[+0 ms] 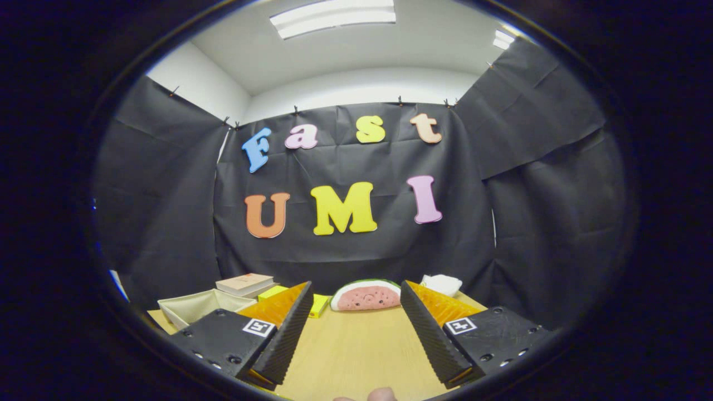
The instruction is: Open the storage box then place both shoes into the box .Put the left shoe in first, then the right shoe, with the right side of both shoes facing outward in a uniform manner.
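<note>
Holding the claw [355,323] wide and empty above the wooden table [356,351], I judge the open beige fabric storage box [196,307] lies ahead-left, near its far left corner.

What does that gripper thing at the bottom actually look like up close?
The gripper has two wedge-shaped fingers with ribbed inner faces. Each sits on a blocky black mount with screw holes and a small square black-and-white marker. The jaws stand apart, nothing between them.

We see a recording booth: black cloth [356,245] hung behind a wooden table [356,345], office ceiling lights [333,16] above it.
</note>
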